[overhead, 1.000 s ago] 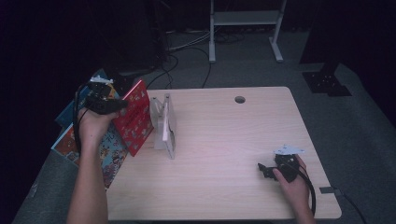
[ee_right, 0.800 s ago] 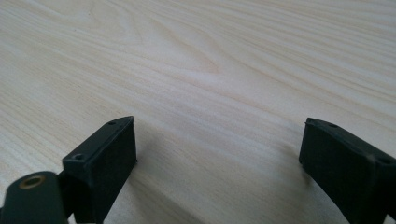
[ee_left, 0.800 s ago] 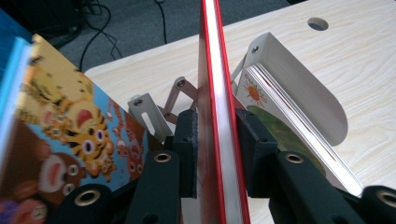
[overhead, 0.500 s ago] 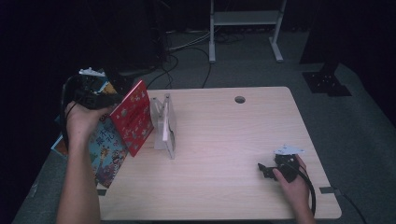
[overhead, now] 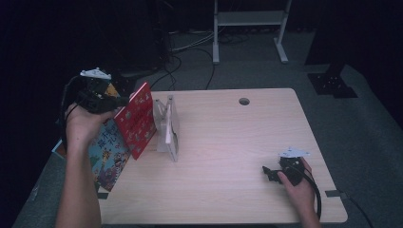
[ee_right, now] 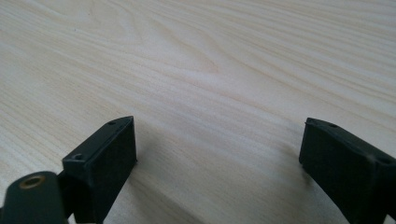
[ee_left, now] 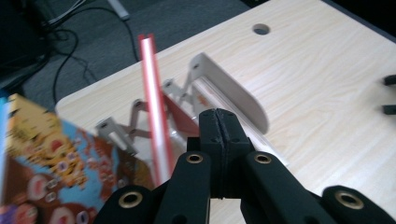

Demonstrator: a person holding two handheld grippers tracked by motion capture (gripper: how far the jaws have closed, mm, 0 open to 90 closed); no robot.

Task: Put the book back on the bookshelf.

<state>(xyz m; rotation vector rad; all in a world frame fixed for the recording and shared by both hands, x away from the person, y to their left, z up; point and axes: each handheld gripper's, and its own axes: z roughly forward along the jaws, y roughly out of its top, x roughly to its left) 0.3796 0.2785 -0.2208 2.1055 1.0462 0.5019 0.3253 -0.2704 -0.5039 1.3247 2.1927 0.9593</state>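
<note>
A red book [overhead: 138, 121] stands tilted against a white folding book rack [overhead: 168, 128] at the table's left. My left gripper [overhead: 121, 100] hovers at the red book's upper left edge with its jaws shut on nothing. In the left gripper view the shut jaws [ee_left: 219, 126] point over the rack [ee_left: 229, 88], and the red book's edge [ee_left: 154, 102] stands just to their left. A colourful picture book [overhead: 107, 156] leans behind the red one. My right gripper [overhead: 267, 172] rests open on the table near the front right; bare wood lies between its jaws [ee_right: 219, 140].
The light wooden table [overhead: 237, 142] has a round cable hole [overhead: 244, 101] at its far edge. More books lie stacked off the table's left side under my left hand. Cables and a metal stand sit on the dark floor beyond.
My left hand has shifted a little left and higher beside the red book. The red book still leans on the rack. The right gripper has stayed put.
</note>
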